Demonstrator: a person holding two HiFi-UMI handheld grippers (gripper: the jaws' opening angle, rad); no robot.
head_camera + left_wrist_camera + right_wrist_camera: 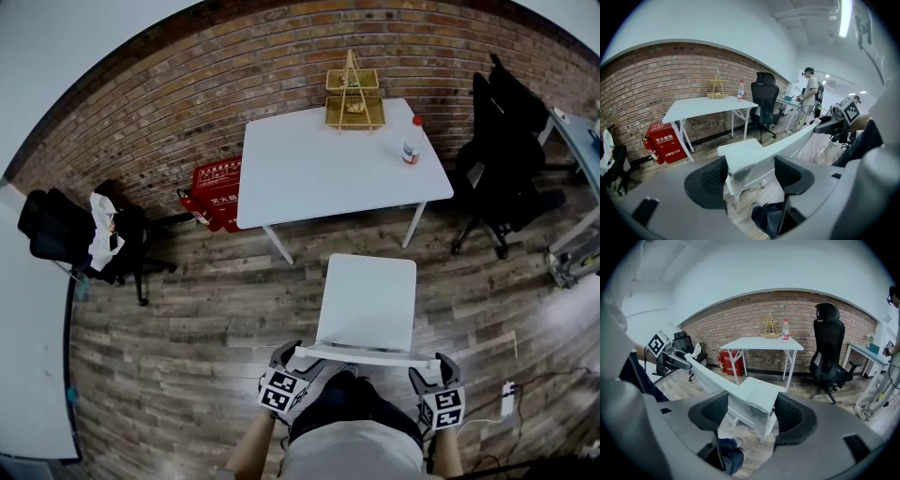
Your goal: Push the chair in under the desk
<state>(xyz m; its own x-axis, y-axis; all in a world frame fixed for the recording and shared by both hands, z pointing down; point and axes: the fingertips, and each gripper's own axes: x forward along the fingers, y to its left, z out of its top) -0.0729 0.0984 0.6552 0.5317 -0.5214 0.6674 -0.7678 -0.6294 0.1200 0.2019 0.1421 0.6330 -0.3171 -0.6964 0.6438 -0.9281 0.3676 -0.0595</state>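
White chair stands on floor just short of white desk, not under it; left gripper and right gripper jaws apart astride backrest ends; red box reads "119"

Head view looks down; gripper views share the chair.

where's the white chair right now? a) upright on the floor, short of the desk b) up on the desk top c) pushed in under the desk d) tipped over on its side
A: the white chair stands upright on the wood floor, with a strip of floor showing between its seat front and the white desk.
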